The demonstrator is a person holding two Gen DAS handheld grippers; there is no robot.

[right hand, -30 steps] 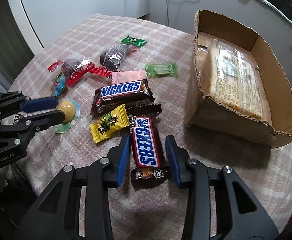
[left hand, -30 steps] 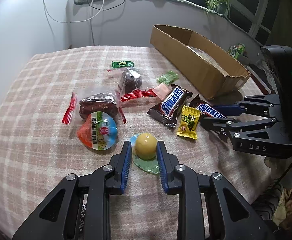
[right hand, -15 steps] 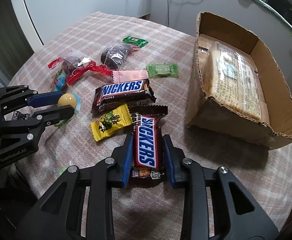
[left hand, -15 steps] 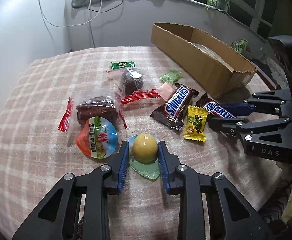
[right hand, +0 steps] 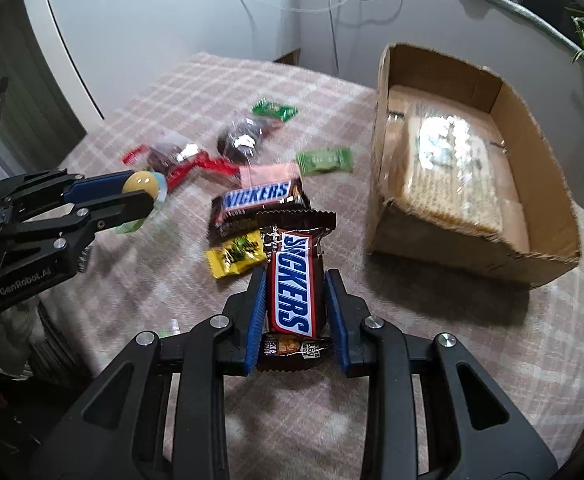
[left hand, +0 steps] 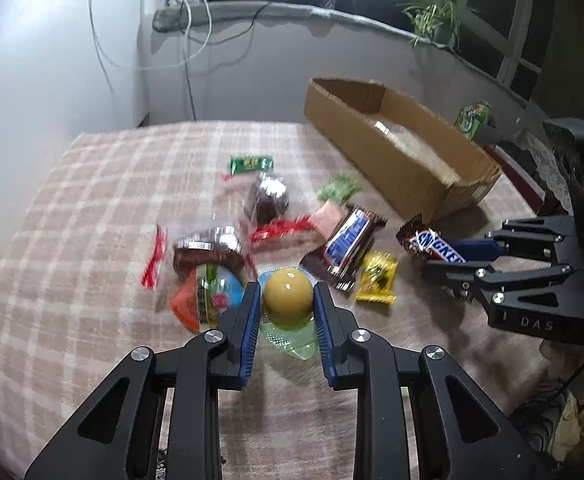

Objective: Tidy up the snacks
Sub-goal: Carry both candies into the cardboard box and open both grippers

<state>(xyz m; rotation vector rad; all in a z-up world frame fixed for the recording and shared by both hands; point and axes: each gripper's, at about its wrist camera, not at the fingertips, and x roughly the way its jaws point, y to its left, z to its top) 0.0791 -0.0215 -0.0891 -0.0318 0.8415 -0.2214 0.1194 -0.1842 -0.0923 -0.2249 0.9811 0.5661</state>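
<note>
Snickers bar (right hand: pixel 294 280) sits clamped lengthwise between the blue pads of the right gripper (right hand: pixel 295 316), lifted clear of the checked tablecloth (right hand: pixel 452 360), its top end over the snack pile; in the left wrist view the same bar pokes out of that gripper at far right. Left gripper (left hand: pixel 287 308) jaws narrow, pressing both sides of a yellow jelly cup (left hand: pixel 288 297), its green foil lid hanging below the pads. Second Snickers (right hand: pixel 257 200) flat on the cloth just behind the held one, yellow candy packet (right hand: pixel 237 254) beside it at the near left, pink wrapper (right hand: pixel 269 172) touching its far end. Light green candy (right hand: pixel 324 160) a bit further right, dark green candy (right hand: pixel 273 109) at the far edge of the pile. Two clear bags of dark snacks (left hand: pixel 267 198) with red seals, plus a blue-orange round cup (left hand: pixel 207 296) just left of the left gripper. Cardboard box (right hand: pixel 376 168) stands on the right side of the table, open top, a plastic-wrapped pack (right hand: pixel 448 168) lying inside. Both views blurred.
</note>
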